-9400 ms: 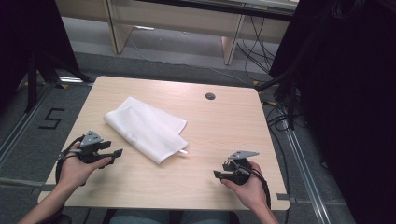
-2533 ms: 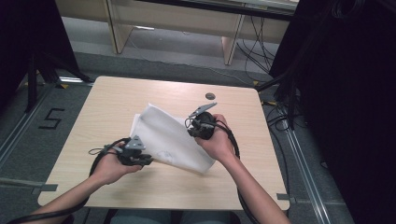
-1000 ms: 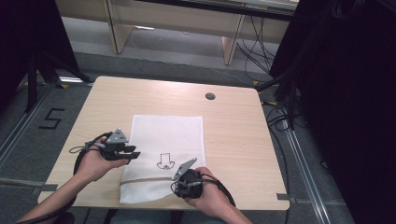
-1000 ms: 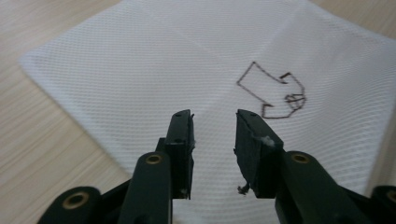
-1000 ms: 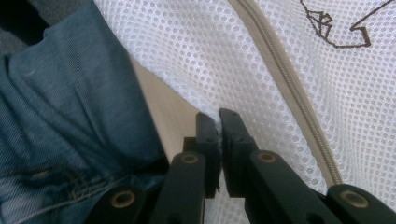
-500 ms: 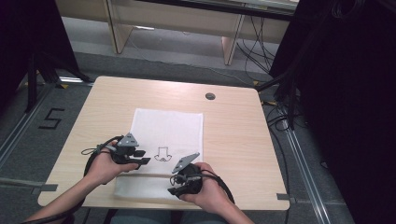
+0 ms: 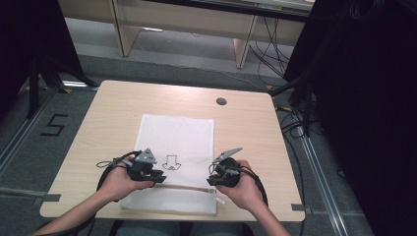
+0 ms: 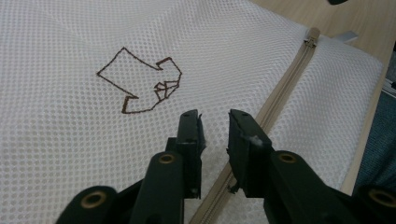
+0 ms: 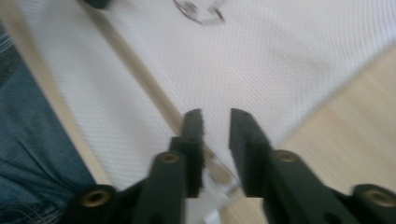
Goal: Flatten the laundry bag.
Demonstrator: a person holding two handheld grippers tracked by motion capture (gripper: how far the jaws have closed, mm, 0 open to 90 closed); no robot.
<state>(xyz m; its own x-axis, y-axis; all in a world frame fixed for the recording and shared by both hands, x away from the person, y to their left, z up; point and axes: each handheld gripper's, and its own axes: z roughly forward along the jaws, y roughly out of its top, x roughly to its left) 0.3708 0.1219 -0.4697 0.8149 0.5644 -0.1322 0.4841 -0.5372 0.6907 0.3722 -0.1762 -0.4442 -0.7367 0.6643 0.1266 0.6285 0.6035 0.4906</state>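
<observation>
The mesh bag (image 7: 177,147) lies flat at the middle of the worktop (image 7: 246,123), zipper (image 8: 280,93) across its lower part. Both tools have just been closing: left tool (image 8: 215,122) narrowly spread over mesh, right tool (image 9: 215,119) seemingly above the zipper pull, gripping nothing. Next: pinch the pull.
</observation>
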